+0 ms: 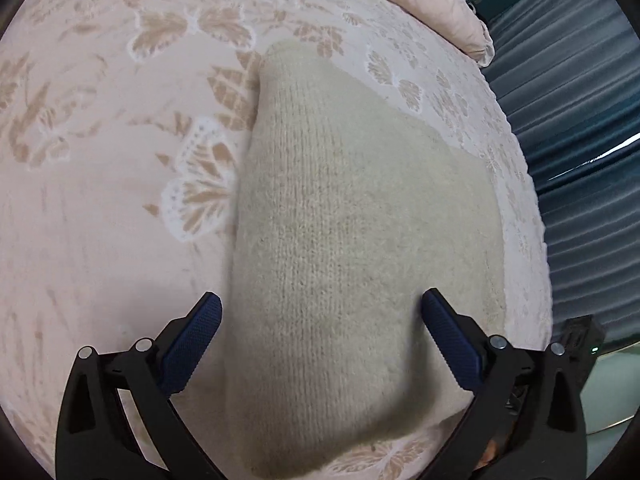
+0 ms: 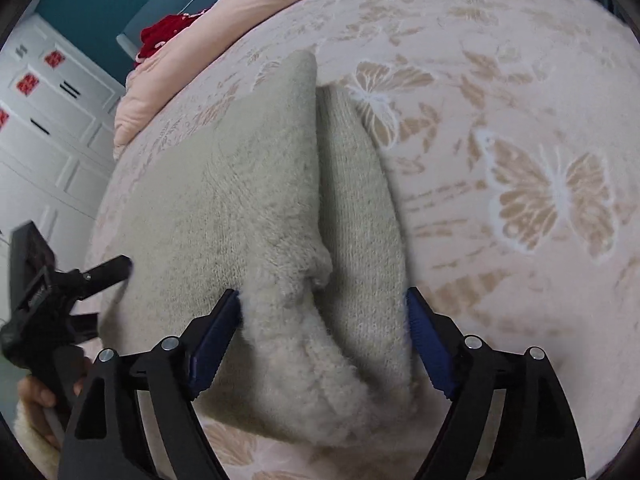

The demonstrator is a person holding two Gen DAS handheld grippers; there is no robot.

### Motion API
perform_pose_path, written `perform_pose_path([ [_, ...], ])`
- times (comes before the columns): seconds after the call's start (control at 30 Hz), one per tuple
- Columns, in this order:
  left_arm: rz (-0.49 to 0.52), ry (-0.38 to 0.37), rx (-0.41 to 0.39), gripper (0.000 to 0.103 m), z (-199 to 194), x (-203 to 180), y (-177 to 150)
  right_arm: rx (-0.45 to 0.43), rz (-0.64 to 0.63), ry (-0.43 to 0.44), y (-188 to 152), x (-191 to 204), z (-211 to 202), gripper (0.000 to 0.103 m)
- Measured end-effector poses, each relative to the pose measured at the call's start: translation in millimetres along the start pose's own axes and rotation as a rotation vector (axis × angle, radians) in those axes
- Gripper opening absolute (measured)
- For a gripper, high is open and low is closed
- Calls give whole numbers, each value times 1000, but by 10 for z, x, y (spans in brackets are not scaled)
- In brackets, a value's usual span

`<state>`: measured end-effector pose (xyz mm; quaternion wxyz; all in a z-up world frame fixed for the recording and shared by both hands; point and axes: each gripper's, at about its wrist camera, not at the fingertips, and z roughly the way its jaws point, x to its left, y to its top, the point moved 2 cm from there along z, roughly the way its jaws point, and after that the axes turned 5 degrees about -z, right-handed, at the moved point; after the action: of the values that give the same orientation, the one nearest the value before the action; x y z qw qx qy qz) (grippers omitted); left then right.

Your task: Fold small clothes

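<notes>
On the pink butterfly-print bedspread (image 1: 100,184): one beige knit garment (image 1: 340,220), lying flat, partly folded. Right wrist view shows a fuzzy flap (image 2: 248,208) already turned over the smoother knit layer (image 2: 360,208), so at least one fold looks done; a narrow strip of the lower layer is still exposed along the right side.

Left gripper (image 1: 320,312): jaws wide open, straddling the near end of the garment, blue pads on either side of it, nothing pinched. It also shows at the left edge of the right view (image 2: 100,276).

Right gripper (image 2: 324,308): jaws wide open too, left pad touching the fuzzy flap's edge, right pad beside the knit layer. No grip that I can see.

Judgement: mid-task. Garment is narrowed lengthwise but still long; a crosswise fold or two probably remains, plus squaring the edges. Pink pillow (image 1: 436,4) sits at the far end, well apart from the garment.
</notes>
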<state>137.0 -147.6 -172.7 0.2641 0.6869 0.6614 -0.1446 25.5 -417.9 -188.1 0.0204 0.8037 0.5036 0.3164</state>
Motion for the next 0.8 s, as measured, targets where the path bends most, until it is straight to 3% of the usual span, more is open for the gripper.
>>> perform_pose_path([
  [0.1,-102,-89,67,98,220,127,26,-20,133,157,-1,-155,44,88],
  [0.2,-93,-66,42,98,268,45,44,-15,208,266,87,-181,142,89],
  [0.3,-91,-16,61,98,290,-44,61,4,252,297,205,-99,279,89],
  [0.33,-91,-24,75,98,277,-67,71,9,267,306,231,-49,309,78],
  [0.37,-82,-38,82,91,237,-89,70,12,270,302,252,-1,318,60],
  [0.4,-67,-43,80,84,180,-101,67,11,259,282,260,52,299,52],
  [0.47,-2,-69,80,57,35,-146,13,-18,238,292,228,149,144,41],
  [0.5,19,-79,88,55,-34,-158,-31,-31,232,312,195,183,44,39],
  [0.63,43,-117,189,54,-308,-119,-488,-32,190,311,-234,268,-387,39],
  [0.73,82,-77,236,56,-420,-17,-973,24,214,288,-735,194,-507,44],
  [0.8,93,-25,252,65,-374,59,-1209,57,249,247,-1004,94,-486,52],
])
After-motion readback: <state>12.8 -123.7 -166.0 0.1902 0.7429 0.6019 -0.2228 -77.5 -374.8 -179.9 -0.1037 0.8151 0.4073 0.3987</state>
